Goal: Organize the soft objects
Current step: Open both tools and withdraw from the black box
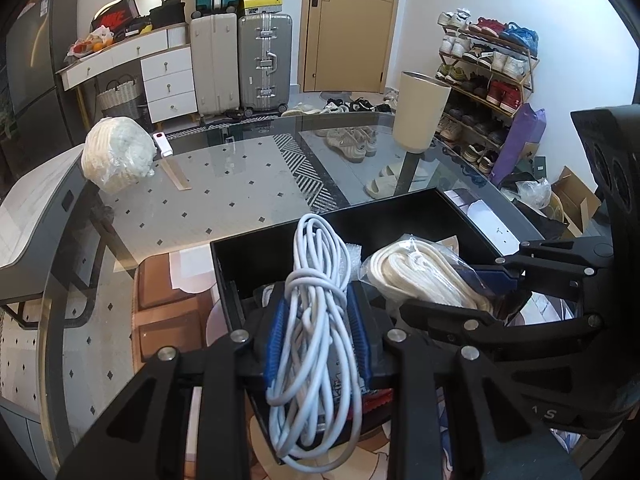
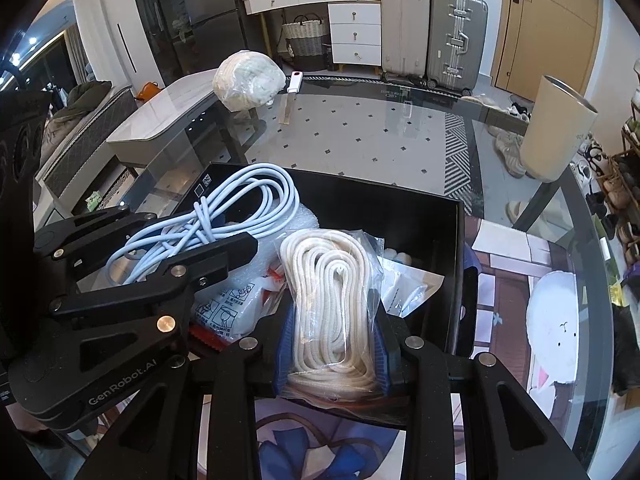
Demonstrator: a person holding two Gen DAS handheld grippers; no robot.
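The left gripper (image 1: pixel 316 336) is clamped on a coiled white cable (image 1: pixel 316 320), w/ both blue pads (image 1: pixel 276 344) pressed against the bundle's sides. The right gripper (image 2: pixel 334 340) is closed on a bagged cream rope (image 2: pixel 332 312), squeezed thru its clear plastic bag between the pads.

Both bundles are held over a black box (image 2: pixel 432 216) that sits on the glass table (image 1: pixel 240 184). Judged from the task, the box is the collecting bin, so each soft item is gripped across its middle, prob. so the loops are kept together and don't spill out.

Cable vs. left tool: it runs lengthwise between the fingers, w/ its top loop sticking out beyond the tips toward the box's far wall and its tail hanging back toward the camera. Rope vs. right tool: also lengthwise between the fingers, w/ its upper end past the tips, over the box interior. The two grippers are close beside each other, cable on the left and rope on the right.

Inside the box, bubble wrap (image 2: pixel 296 220) and printed packets (image 2: pixel 232 312) are seen under the bundles. Whether either bundle rests on them can't be told.

Another wrapped white bundle (image 1: pixel 118 152) is left at the table's far edge, well apart from both tools, so the task is judged unfinished. A cream cup (image 1: pixel 420 112) stands on the table, beyond the box.
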